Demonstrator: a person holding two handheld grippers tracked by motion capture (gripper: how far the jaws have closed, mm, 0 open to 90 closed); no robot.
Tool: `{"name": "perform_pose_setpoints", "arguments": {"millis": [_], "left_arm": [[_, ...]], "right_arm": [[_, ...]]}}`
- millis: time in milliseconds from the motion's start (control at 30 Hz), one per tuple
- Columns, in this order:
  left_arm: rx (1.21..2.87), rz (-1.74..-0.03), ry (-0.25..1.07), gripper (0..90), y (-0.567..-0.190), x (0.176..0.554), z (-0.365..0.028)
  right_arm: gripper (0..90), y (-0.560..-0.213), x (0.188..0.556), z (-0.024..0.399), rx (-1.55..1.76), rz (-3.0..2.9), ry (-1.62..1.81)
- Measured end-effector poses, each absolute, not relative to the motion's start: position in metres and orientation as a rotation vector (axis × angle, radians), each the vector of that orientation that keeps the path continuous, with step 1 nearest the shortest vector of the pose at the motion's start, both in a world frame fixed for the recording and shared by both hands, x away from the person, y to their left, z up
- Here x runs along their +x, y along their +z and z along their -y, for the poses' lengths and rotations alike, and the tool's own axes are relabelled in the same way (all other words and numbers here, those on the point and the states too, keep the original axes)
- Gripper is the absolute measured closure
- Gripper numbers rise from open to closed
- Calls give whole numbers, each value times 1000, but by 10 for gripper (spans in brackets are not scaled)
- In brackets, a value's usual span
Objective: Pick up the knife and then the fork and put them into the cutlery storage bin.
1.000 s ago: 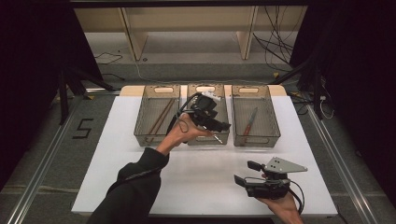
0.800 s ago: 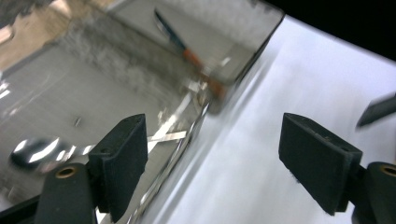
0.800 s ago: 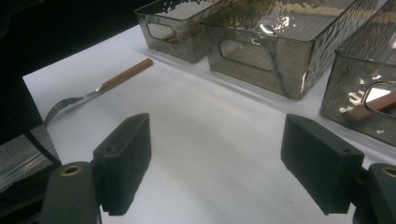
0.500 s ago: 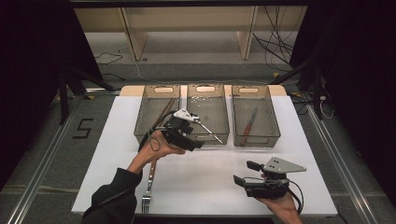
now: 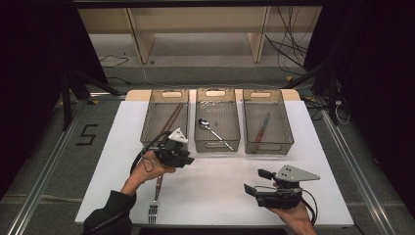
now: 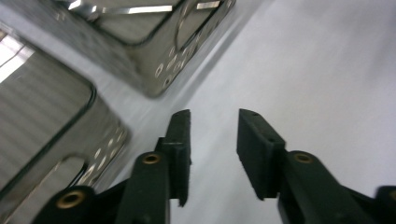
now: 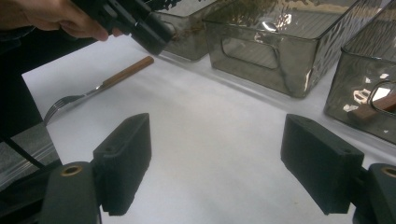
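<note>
Left tool [image 5: 177,152] held at about 9 o'clock on the white worktop [image 5: 220,181], just in front of the left bin's near wall, jaws having just been closing, now narrowed to a modest gap with nothing between the pads; in the left gripper view [image 6: 212,154] bare worktop seen through that gap, bin corners up at 10 and 11 o'clock. Fork [image 5: 155,200] lying flat on the worktop at about 7 o'clock, just beneath and behind the left tool, tines toward the near edge, wooden handle pointing up toward the bins; in the right gripper view [image 7: 100,86] handle end close beside the left tool's jaws, whether touching not to be told. Right tool [image 5: 274,192] resting low at about 5 o'clock, jaws spread wide and empty, pads well apart over bare worktop in its own view [image 7: 229,163]. Three clear bins in a row at 12 o'clock: left bin [image 5: 157,131] holding dark chopsticks [image 5: 171,120], middle bin [image 5: 217,145] holding a spoon [image 5: 211,131], right bin [image 5: 286,142] holding a knife [image 5: 262,128] with a reddish handle. Left hand [image 5: 149,166] wrapped round the tool's body, dark sleeve entering from 7 o'clock.
</note>
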State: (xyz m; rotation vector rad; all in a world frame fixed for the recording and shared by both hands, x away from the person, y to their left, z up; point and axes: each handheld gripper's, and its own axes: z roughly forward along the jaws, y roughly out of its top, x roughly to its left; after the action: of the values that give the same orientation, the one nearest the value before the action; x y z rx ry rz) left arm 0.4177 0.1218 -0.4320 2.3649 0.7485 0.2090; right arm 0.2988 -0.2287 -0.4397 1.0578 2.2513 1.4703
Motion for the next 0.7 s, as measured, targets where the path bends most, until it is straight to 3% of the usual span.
{"name": "perform_pose_setpoints", "arguments": {"millis": [333, 700], "left_arm": [[2468, -818, 215, 870, -458, 419, -140], [2515, -868, 192, 887, -471, 420, -152]], "right_arm": [[253, -440, 298, 229, 1056, -2250, 1470], [254, -439, 298, 228, 1052, -2252, 1468]]}}
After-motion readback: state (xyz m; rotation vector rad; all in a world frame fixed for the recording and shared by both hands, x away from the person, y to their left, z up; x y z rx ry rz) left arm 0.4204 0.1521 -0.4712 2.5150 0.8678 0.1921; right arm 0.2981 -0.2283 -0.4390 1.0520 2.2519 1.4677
